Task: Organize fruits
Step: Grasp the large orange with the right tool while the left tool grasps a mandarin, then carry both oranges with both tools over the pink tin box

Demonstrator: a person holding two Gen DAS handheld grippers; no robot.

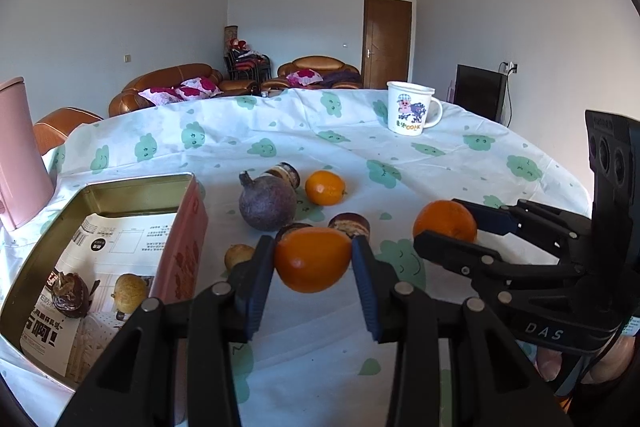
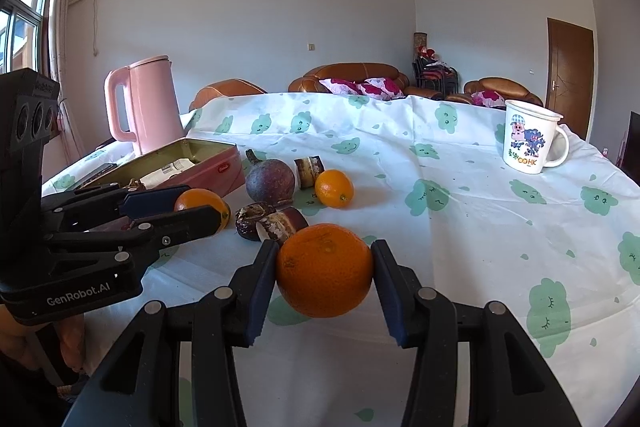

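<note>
My left gripper (image 1: pixel 313 243) is shut on an orange (image 1: pixel 312 263), its blue pads pressing both sides, low over the tablecloth. It also shows in the right wrist view as left gripper (image 2: pixel 203 202) with that orange (image 2: pixel 198 201) beside the tin. My right gripper (image 2: pixel 325 247) is shut on a larger orange (image 2: pixel 325 271); the left wrist view shows this right gripper (image 1: pixel 438 221) and its orange (image 1: pixel 442 219). On the cloth lie a small orange (image 1: pixel 325 187), a purple round fruit (image 1: pixel 267 205) and a yellowish fruit (image 1: pixel 238 255). The open pink tin (image 1: pixel 182 227) holds a dark fruit (image 1: pixel 70 293) and a yellowish one (image 1: pixel 129 291).
Brown cut pieces (image 1: pixel 350 223) and a brown roll (image 1: pixel 287 174) lie among the fruits. A pink kettle (image 2: pixel 142 103) stands behind the tin, a printed mug (image 2: pixel 526 137) at the far right. The table's round edge (image 2: pixel 624 187) falls away on the right. Sofas stand beyond.
</note>
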